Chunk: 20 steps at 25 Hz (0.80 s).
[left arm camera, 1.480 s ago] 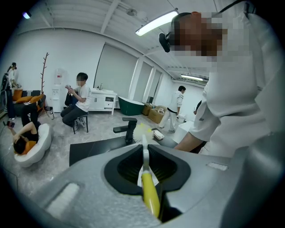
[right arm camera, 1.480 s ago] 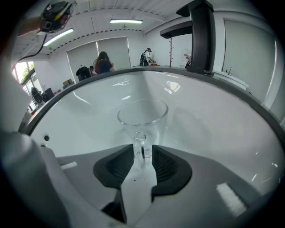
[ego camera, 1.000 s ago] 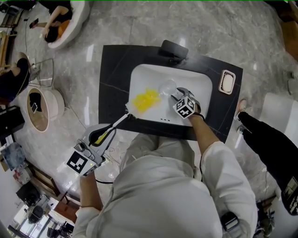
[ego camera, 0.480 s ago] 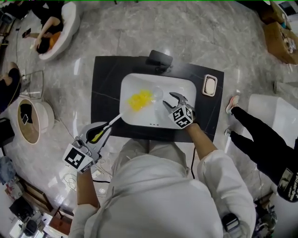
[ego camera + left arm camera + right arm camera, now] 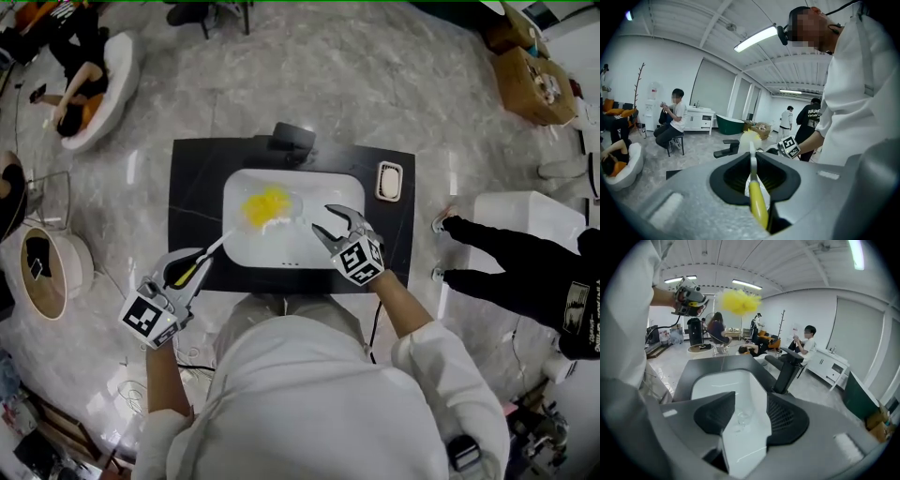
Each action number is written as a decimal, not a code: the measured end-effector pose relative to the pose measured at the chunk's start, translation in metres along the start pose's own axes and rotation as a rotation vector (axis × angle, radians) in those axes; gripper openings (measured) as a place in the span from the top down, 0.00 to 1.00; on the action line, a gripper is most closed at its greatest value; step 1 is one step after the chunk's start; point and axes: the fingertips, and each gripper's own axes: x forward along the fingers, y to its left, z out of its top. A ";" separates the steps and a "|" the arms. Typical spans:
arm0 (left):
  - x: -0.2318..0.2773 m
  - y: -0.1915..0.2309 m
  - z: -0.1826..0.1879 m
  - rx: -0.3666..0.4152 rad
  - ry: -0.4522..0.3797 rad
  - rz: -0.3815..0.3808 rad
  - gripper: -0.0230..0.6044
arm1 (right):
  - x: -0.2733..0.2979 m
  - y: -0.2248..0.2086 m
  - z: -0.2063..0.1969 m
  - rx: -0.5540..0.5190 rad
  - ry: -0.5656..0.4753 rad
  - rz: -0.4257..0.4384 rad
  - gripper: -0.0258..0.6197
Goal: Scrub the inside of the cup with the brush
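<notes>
I keep my left gripper (image 5: 192, 269) pinched on the brush (image 5: 265, 206), its yellow head at the sink's (image 5: 309, 255) ten o'clock. My right gripper (image 5: 330, 223) hangs spread above the clear cup (image 5: 742, 418) in the sink. An off-centre squeeze could send that slick cup skidding.

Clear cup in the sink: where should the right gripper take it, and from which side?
Grip the cup across its round side wall, descending from above: the right gripper's open jaws frame it over the white sink. The brush, held in the left gripper, is over the basin's left part, so stay right. Upright or lying: can't tell.
</notes>
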 end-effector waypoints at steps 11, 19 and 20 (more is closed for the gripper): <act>0.004 0.000 0.012 0.034 -0.027 -0.019 0.89 | -0.090 -0.013 0.084 0.006 -0.187 -0.063 0.64; 0.007 -0.004 0.027 0.055 -0.051 -0.031 0.89 | -0.165 -0.026 0.147 0.075 -0.375 -0.145 0.64; 0.007 -0.005 0.028 0.057 -0.053 -0.030 0.89 | -0.171 -0.026 0.152 0.080 -0.389 -0.152 0.64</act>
